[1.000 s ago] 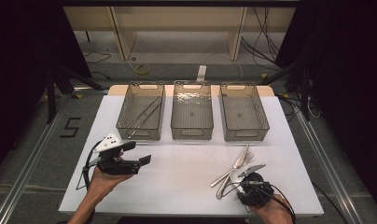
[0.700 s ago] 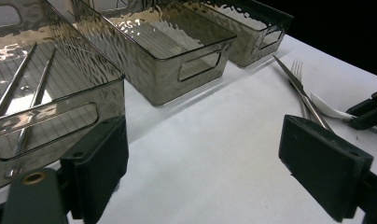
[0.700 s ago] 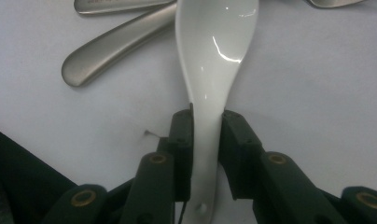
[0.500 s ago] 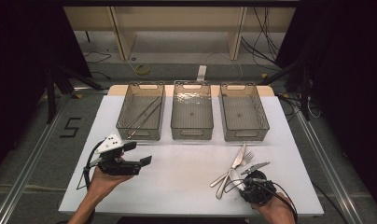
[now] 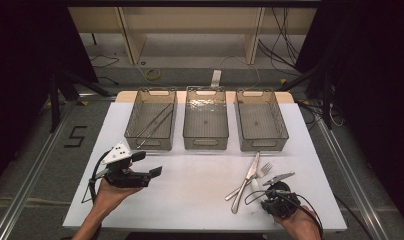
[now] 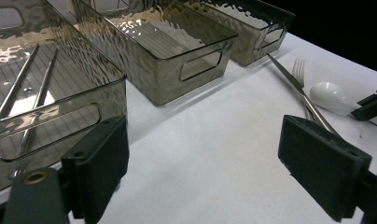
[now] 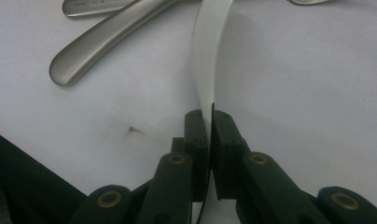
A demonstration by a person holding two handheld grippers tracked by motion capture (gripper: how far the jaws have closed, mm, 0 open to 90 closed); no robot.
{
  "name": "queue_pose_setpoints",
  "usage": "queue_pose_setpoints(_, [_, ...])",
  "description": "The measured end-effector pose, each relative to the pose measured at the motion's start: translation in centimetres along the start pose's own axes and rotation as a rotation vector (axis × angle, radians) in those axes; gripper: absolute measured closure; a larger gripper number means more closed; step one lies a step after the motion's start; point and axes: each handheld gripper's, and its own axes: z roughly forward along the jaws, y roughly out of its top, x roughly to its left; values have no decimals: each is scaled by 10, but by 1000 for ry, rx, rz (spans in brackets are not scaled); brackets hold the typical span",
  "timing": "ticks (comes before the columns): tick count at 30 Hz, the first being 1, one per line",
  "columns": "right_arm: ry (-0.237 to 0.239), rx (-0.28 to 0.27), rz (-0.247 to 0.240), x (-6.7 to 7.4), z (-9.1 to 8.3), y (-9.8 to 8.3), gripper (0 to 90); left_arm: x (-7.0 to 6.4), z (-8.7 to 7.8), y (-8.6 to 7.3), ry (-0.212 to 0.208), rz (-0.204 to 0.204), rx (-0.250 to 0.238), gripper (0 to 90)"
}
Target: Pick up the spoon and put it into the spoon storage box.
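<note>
Three smoked-plastic bins sit in a row at 12 o'clock on the white desk (image 5: 190, 200) in the high view: left bin (image 5: 152, 119), middle bin (image 5: 205, 118), right bin (image 5: 261, 119). Two thin metal rods (image 5: 152, 125) lie on the slant inside the left bin. Your left gripper (image 5: 147, 165) hovers at 9 o'clock, just short of the left bin, jaws spread wide and holding nothing. At 4 o'clock a knife (image 5: 246, 181) and fork (image 5: 257, 175) lie crossed on the desk, with your right gripper (image 5: 257, 192) just beside their handles; a cable loops off it.

Left gripper view: both jaws stand far apart at the bottom corners, bare desk between them. The left bin (image 6: 46, 93) is close at 10 o'clock with the rods (image 6: 23, 88) in it, the middle bin (image 6: 177, 51) at 12, the right bin (image 6: 252, 28) at 1. The knife (image 6: 294, 86) and fork (image 6: 301, 77) run along at 2 o'clock, and a white spoon (image 6: 331, 97) lies at 3 with its bowl toward you; its handle end meets your other gripper (image 6: 371, 105).

Right gripper view: your right gripper (image 7: 210, 119) is pressed together on the white spoon's handle (image 7: 210, 56), pinching it edge-on; the spoon runs up to 12 o'clock. Metal cutlery handle ends (image 7: 102, 35) lie flat on the desk at 10 to 11 o'clock, apart from the spoon.
</note>
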Motion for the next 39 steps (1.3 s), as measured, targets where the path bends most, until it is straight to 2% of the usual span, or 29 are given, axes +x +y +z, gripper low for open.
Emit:
queue_pose_setpoints(11, [-20, -73, 3, -11, -15, 0, 867, 0, -1, 0, -4, -9, -16, 156])
queue_pose_setpoints(18, [-15, -144, -8, -18, -25, 12, 867, 1, -2, 1, -3, -14, -38, 156])
queue_pose_setpoints(29, [7, -246, -35, -20, -39, 52, 867, 2, -6, 1, -2, -23, -70, 156])
queue_pose_setpoints(34, [24, -288, -38, -20, -40, 73, 867, 4, -8, 2, -19, -67, -102, 155])
queue_pose_setpoints(39, [33, -318, -54, -18, -39, 95, 866, 4, -8, 2, -14, -63, -103, 155])
